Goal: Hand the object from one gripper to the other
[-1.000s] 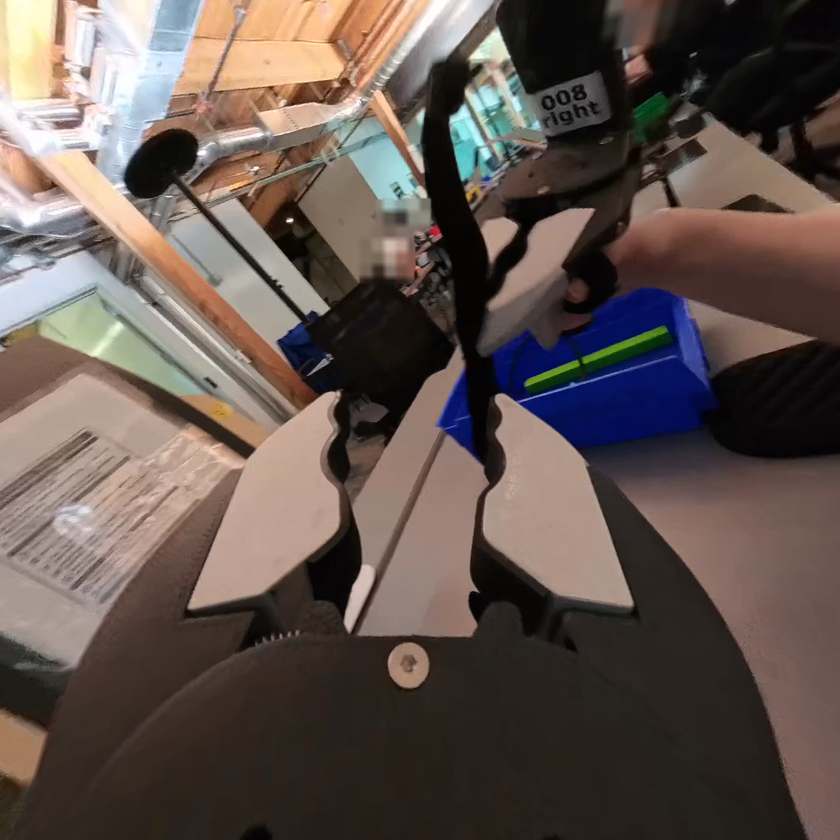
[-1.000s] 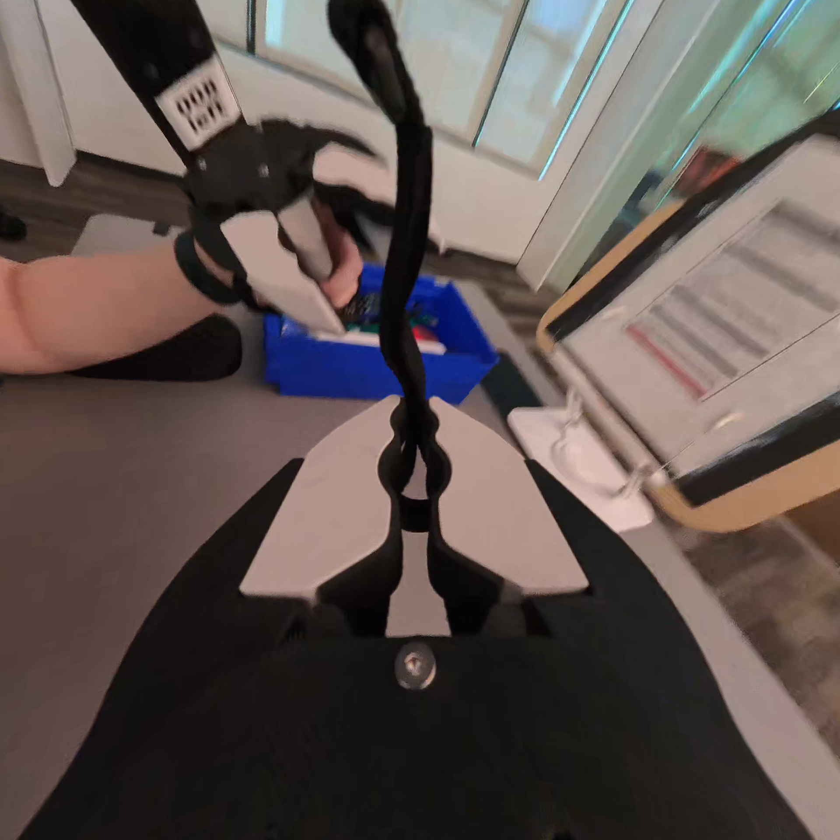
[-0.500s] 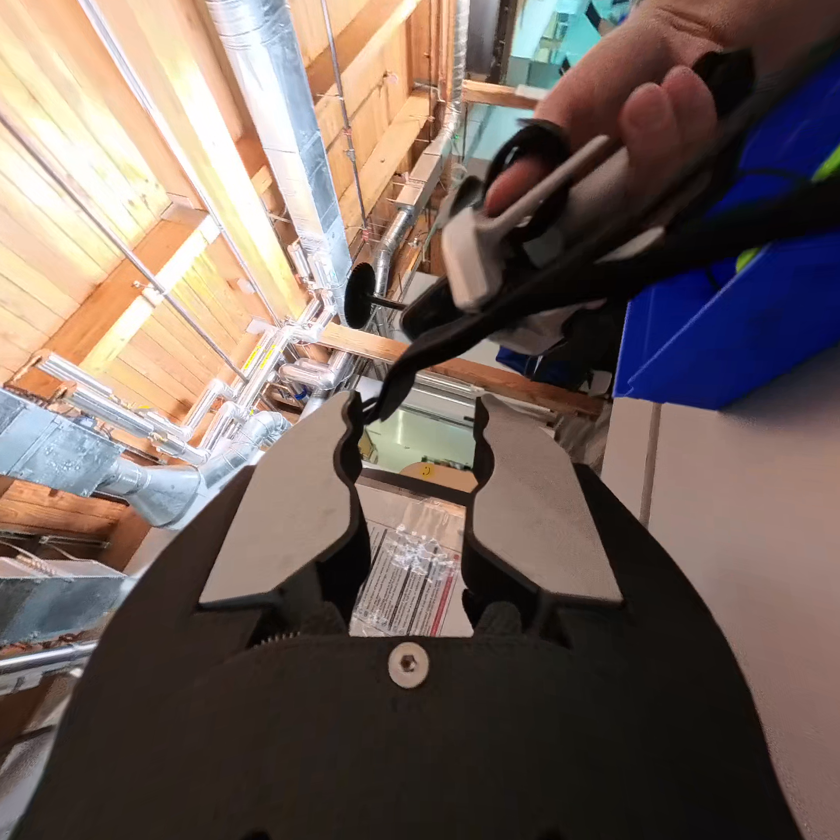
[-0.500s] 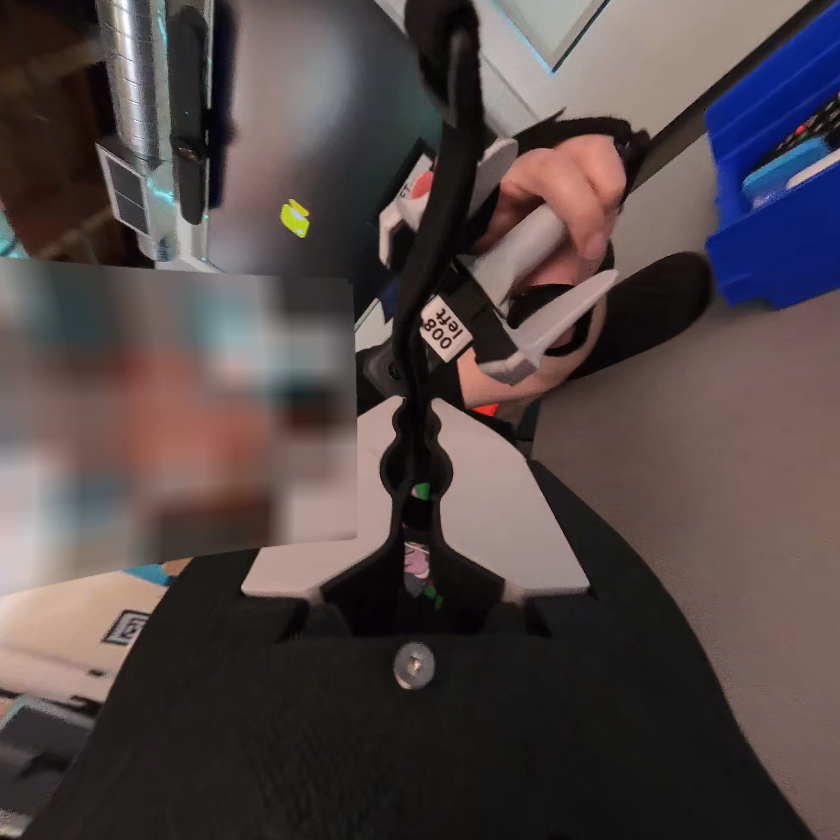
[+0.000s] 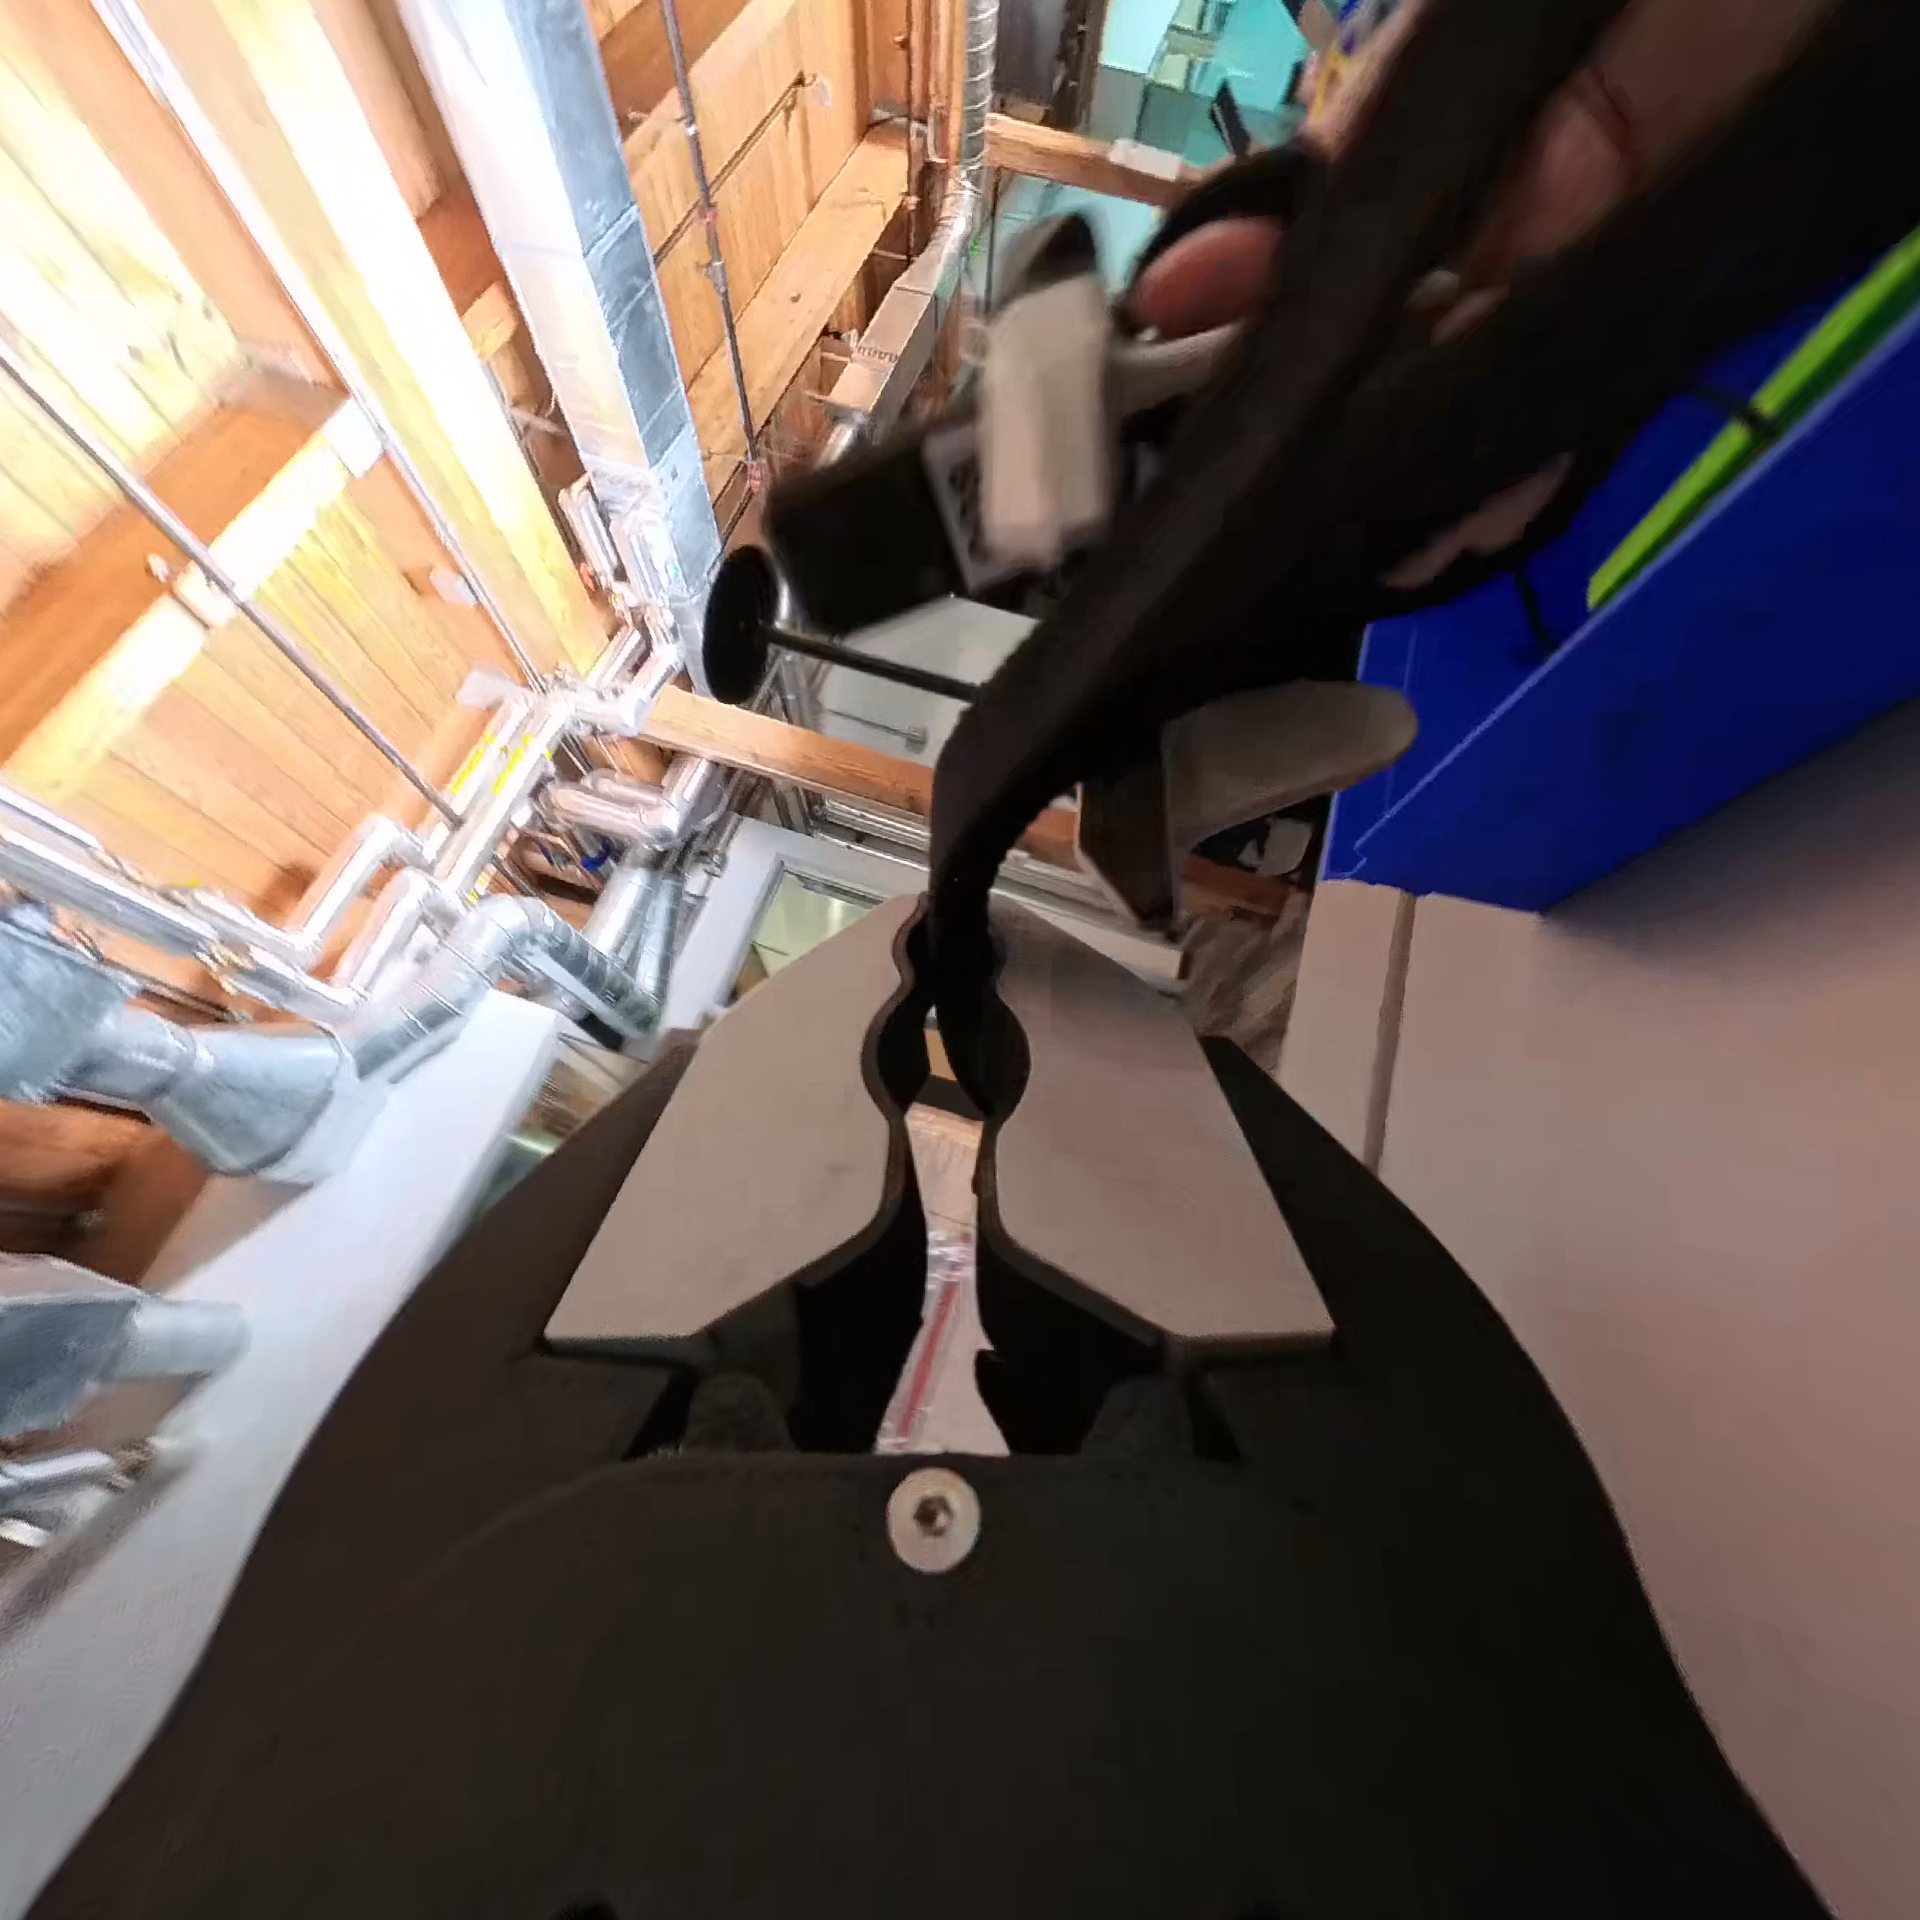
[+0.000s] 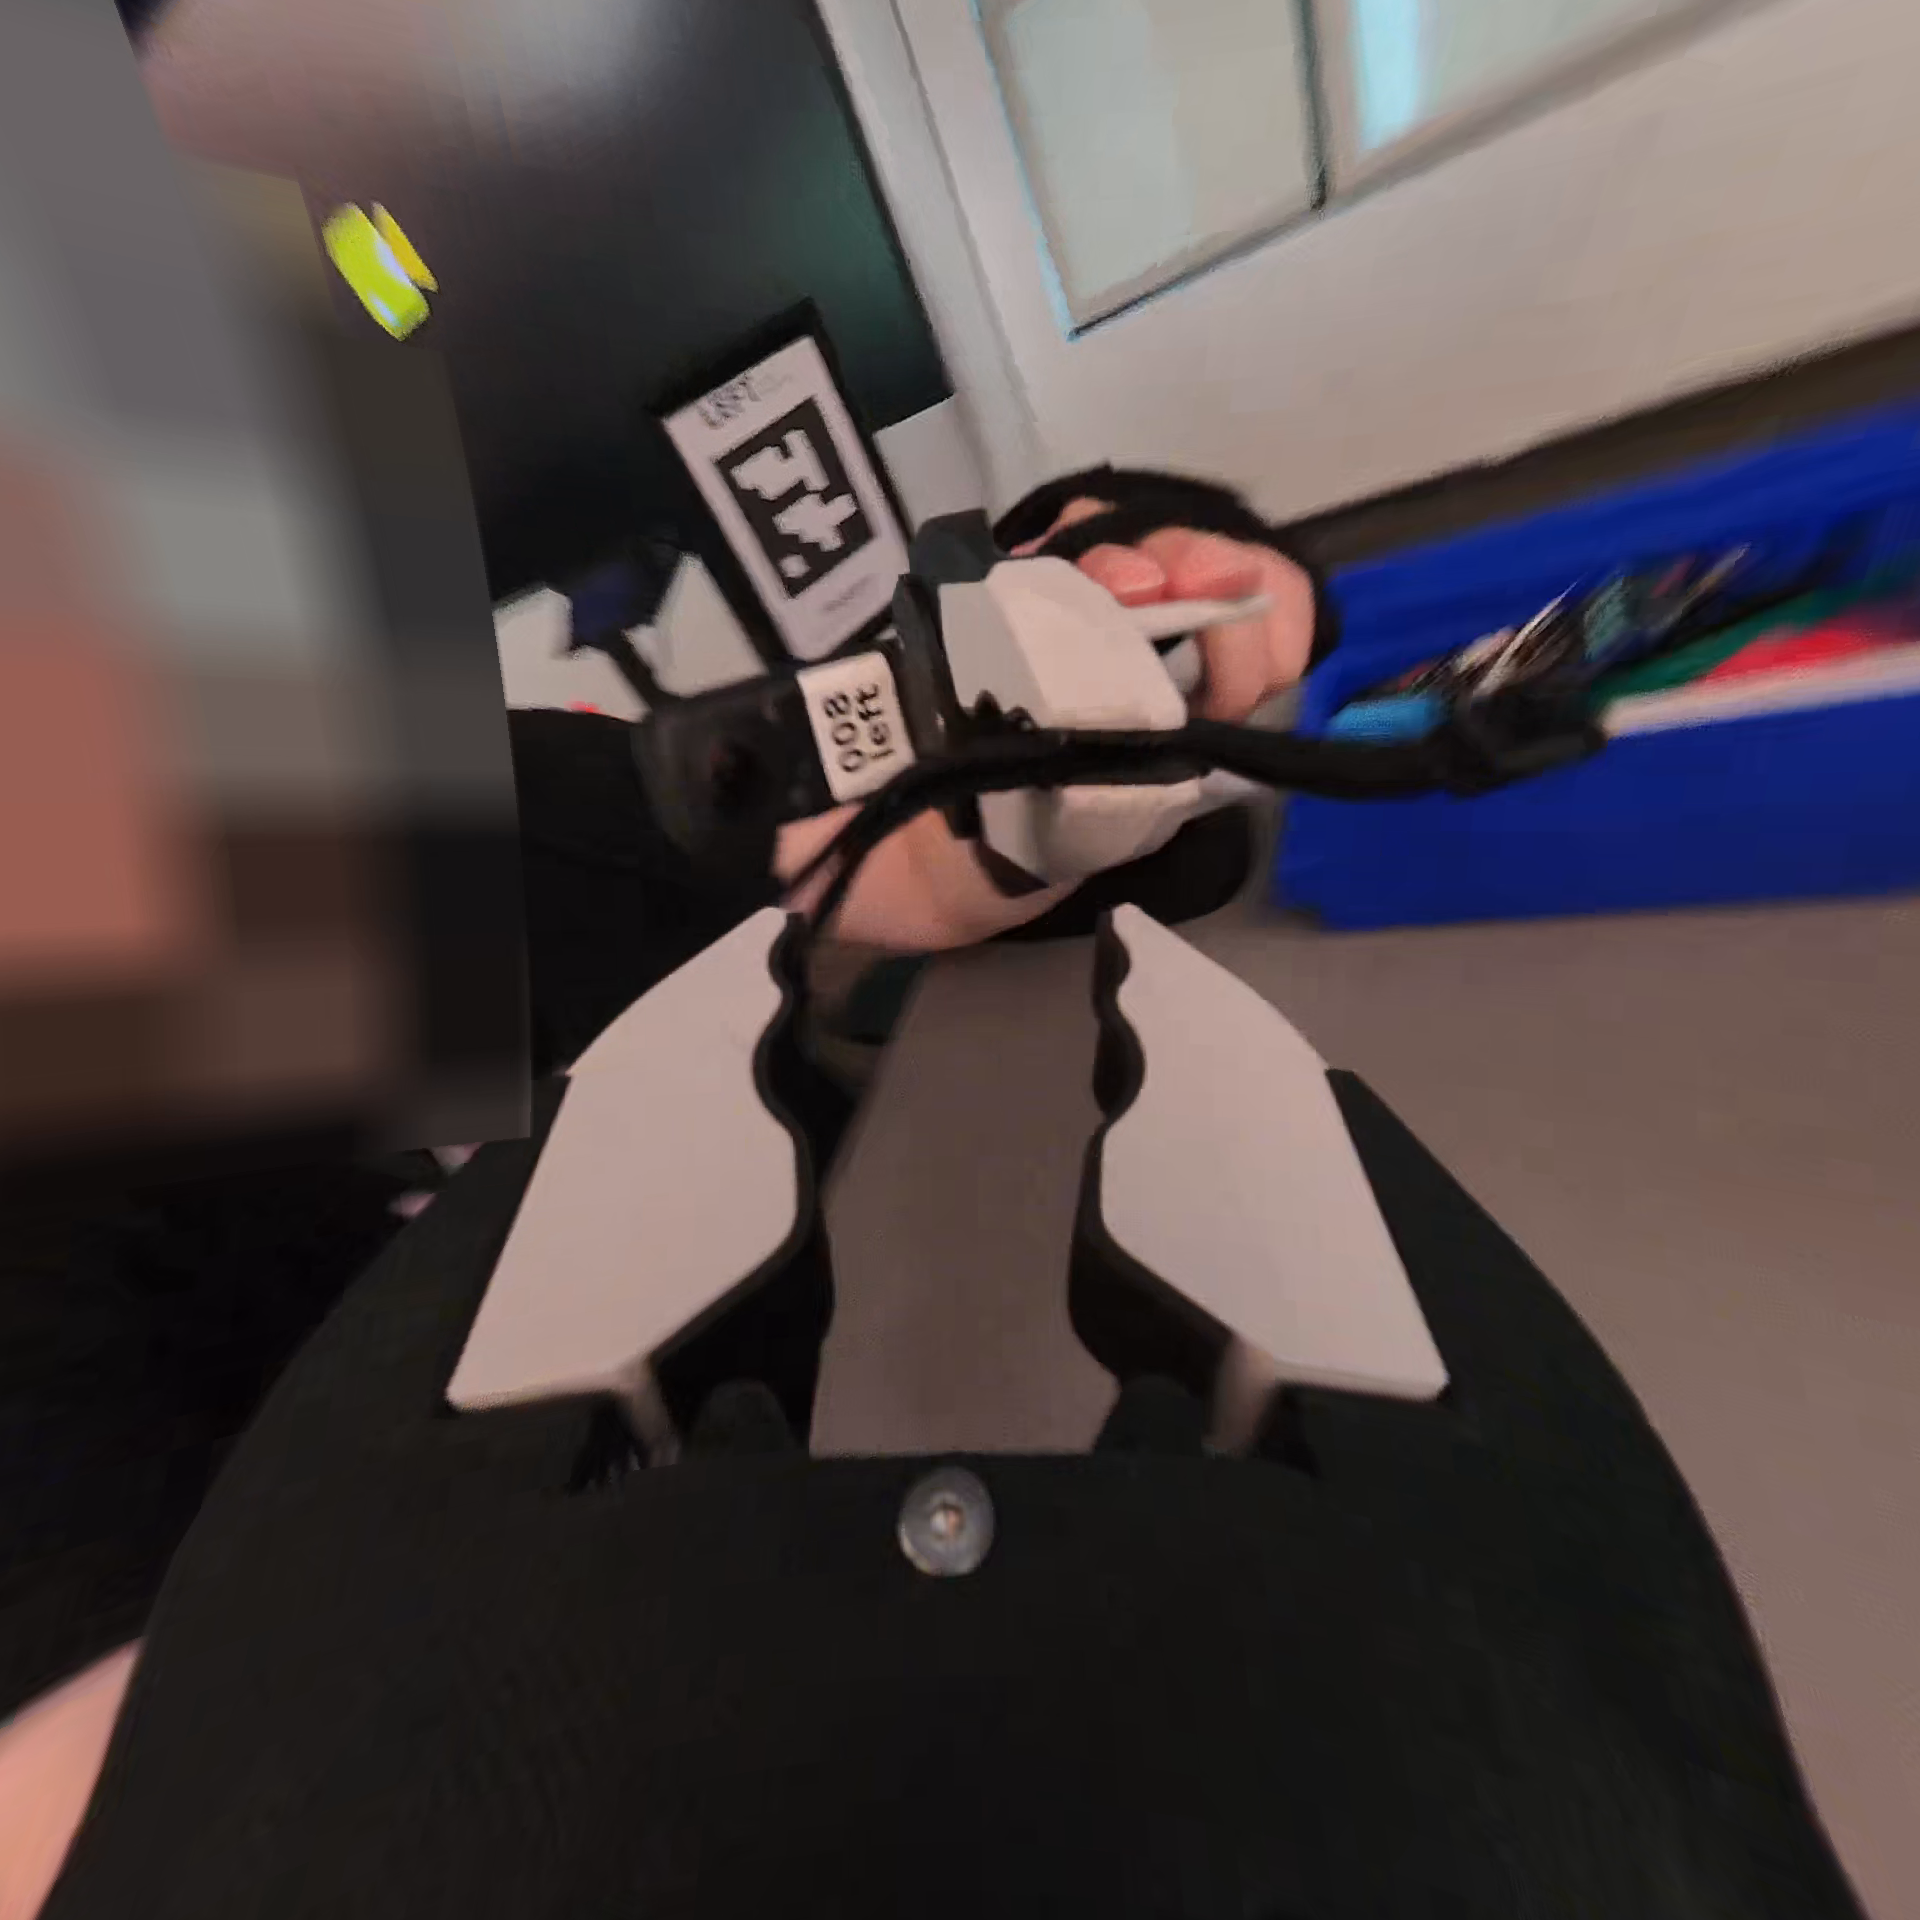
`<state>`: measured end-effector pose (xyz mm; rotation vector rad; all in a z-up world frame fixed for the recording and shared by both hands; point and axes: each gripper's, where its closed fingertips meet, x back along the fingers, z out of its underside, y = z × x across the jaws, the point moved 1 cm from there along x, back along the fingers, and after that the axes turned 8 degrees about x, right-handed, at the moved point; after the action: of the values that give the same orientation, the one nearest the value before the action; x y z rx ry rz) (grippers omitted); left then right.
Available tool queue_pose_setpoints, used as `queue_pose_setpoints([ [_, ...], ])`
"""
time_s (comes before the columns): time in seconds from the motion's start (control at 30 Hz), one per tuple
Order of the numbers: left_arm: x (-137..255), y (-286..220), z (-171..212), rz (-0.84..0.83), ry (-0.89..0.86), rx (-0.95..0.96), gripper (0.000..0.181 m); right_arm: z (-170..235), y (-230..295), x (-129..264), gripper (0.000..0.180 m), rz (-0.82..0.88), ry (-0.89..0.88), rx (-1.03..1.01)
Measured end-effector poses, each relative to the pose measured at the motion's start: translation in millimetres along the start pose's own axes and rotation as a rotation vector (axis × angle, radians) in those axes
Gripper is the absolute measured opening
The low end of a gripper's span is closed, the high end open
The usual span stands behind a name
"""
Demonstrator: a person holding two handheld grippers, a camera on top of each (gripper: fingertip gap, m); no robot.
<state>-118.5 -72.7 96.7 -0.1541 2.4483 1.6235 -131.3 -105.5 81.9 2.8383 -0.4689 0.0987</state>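
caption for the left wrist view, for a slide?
Left gripper shut on a black strap, the right gripper close behind it, blue bin at right.

White label (image 6: 858,729) on the left gripper's body — beside it a black-and-white marker card (image 6: 792,520).

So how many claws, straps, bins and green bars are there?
claws: 2, the left claw and the right claw
black strap: 1
blue bin: 1
green bar: 1
total: 5
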Motion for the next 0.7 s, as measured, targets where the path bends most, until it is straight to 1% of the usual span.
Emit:
queue_pose_setpoints([
  [0.03, 1.0, 6.5, 0.5, -0.002, -0.002, 0.069, 0.004, -5.1, -0.5, 3.5, 0.057, 0.066, -0.011, 0.152],
  [0.07, 1.6, 13.1, 1.6, -0.002, -0.002, 0.149, 0.004, -10.6, 1.4, 6.9, 0.059, 0.123, -0.023, 0.307],
  [0.13, 2.5, 25.3, 3.0, 0.015, -0.01, 0.351, 0.004, -21.5, 11.7, 12.0, 0.058, 0.205, -0.075, 0.59],
  [0.23, 4.9, 43.2, -2.1, 0.049, -0.083, 0.693, 0.004, -35.5, 25.8, 17.8, 0.048, 0.334, -0.165, 0.899],
  [0.3, 5.3, 49.8, -5.8, 0.122, -0.12, 0.94, 0.004, -50.4, 22.0, 23.2, 0.04, 0.496, -0.173, 1.032],
  [0.37, 4.7, 49.3, -6.7, 0.233, -0.115, 1.157, 0.004, -58.8, 18.2, 24.9, 0.041, 0.683, -0.099, 1.221],
  [0.4, 4.7, 49.1, -5.9, 0.28, -0.108, 1.251, 0.004, -57.1, 18.2, 21.3, 0.041, 0.748, -0.024, 1.348],
  [0.47, 5.6, 50.5, -2.7, 0.347, -0.092, 1.418, 0.004, -46.7, 5.9, 15.9, 0.043, 0.876, 0.234, 1.547],
  [0.5, 7.0, 49.9, -2.2, 0.399, -0.084, 1.495, 0.004, -40.5, -3.2, 14.6, 0.044, 0.923, 0.373, 1.614],
  [0.53, 9.0, 49.3, -2.9, 0.461, -0.079, 1.572, 0.004, -36.6, -10.5, 13.2, 0.045, 0.963, 0.472, 1.674],
  [0.57, 11.3, 49.3, -3.7, 0.523, -0.079, 1.653, 0.004, -34.7, -15.3, 10.8, 0.046, 0.992, 0.523, 1.728],
  [0.63, 14.4, 52.7, -4.7, 0.613, -0.106, 1.811, 0.004, -30.8, -21.3, 1.4, 0.046, 0.993, 0.526, 1.788],
  [0.7, 13.4, 53.2, 0.2, 0.633, -0.114, 1.913, 0.004, -27.6, -27.5, -5.1, 0.046, 1.007, 0.517, 1.835],
])
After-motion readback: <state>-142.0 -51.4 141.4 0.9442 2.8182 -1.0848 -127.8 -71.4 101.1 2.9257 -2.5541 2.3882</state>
